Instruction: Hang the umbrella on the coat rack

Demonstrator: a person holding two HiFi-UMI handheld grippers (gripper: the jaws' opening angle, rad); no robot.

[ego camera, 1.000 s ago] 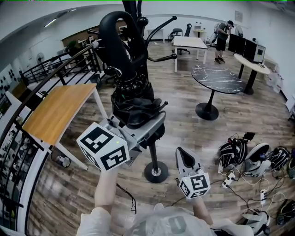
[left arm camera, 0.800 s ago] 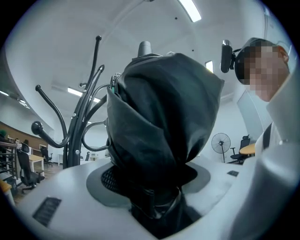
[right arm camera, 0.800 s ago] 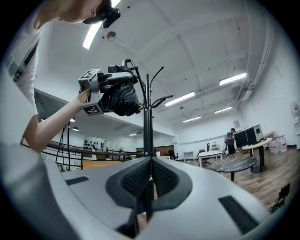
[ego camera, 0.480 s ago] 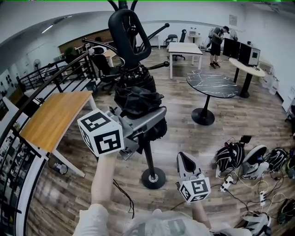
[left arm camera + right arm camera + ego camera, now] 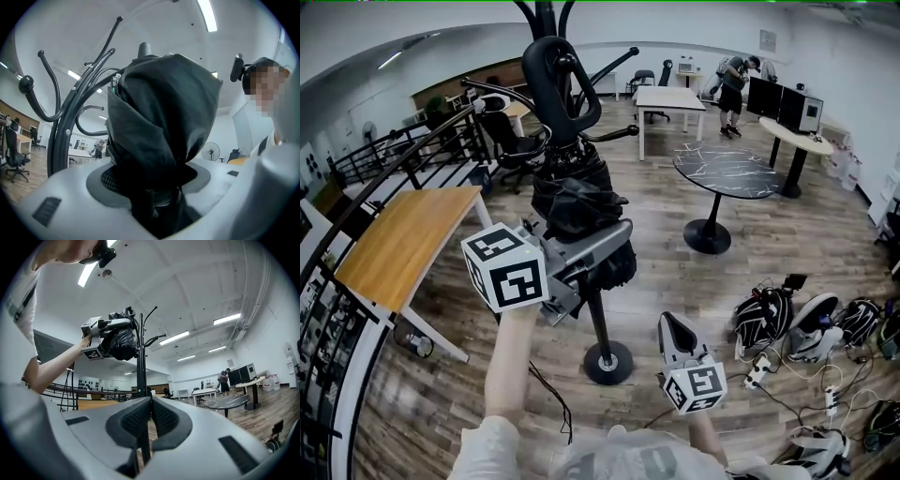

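Two grippers show in the head view. The left gripper [image 5: 614, 246], just left of centre, has its jaws spread wide and clamped on the folded black umbrella [image 5: 578, 202]. Its own view shows the pads pressing the bunched canopy from both sides. The umbrella stands upright with its hook handle at 12 o'clock, up among the curved arms of the rack [image 5: 600, 319]. Whether the hook touches an arm cannot be told. The rack's pole runs down just behind the umbrella to a round base at 6 o'clock.

The right gripper [image 5: 673, 323] hangs at 5 o'clock, well apart from the rack. Its jaws are closed together with nothing between them.

A wooden table [image 5: 403, 244] sits at 9 o'clock, a round dark table [image 5: 727, 169] at 2 o'clock, and bags [image 5: 787, 314] lie on the floor at 4 o'clock.
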